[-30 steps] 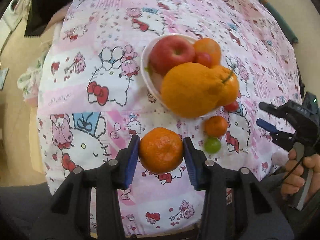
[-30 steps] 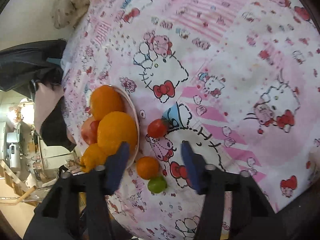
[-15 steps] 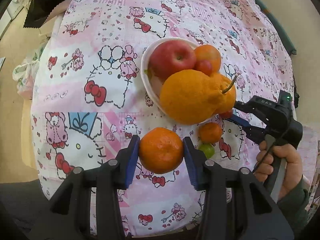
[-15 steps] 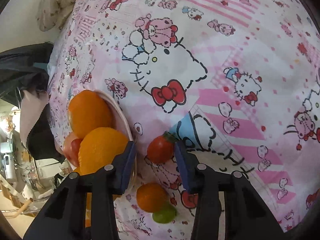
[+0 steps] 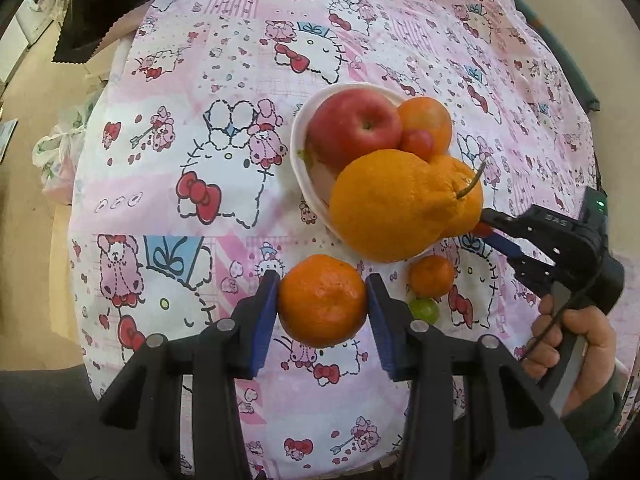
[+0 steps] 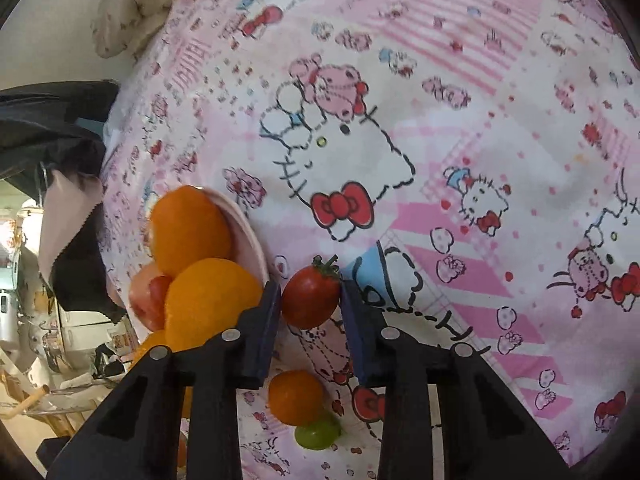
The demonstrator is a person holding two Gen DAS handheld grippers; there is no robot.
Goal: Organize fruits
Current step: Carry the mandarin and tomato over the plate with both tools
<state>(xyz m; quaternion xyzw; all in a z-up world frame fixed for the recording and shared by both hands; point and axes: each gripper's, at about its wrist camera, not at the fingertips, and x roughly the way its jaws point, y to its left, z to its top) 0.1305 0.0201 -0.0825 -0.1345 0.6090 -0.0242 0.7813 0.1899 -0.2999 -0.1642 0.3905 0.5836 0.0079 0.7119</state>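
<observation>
Two tools, both loaded. My left tool is clamped on a mandarin, pads on opp. sides at its widest part, fruit lifted clear of the pink cartoon-print cloth on the desk. My right tool is nearly closed around a cherry tomato, green stem up; pads look to touch both sides, tomato just beside the bowl rim.

Handling, my guess: mandarin is light, skin soft w/ some give, so a mid-body grip is right and squeeze should stay mild. Tomato is small, smooth, thin-skinned, prob. slippery and easy to burst; hold across its middle, min. force.

Bowl is heaped: red apple, orange, small red fruit, and a big knobbly citrus overhanging the near rim. Stack could roll if nudged. A small orange and a green grape lie on the cloth near the bowl.

Pose: left tool level, pointing fwd toward bowl. Right tool reaches in from the right, hand gripping its handle, tips low by the bowl.
</observation>
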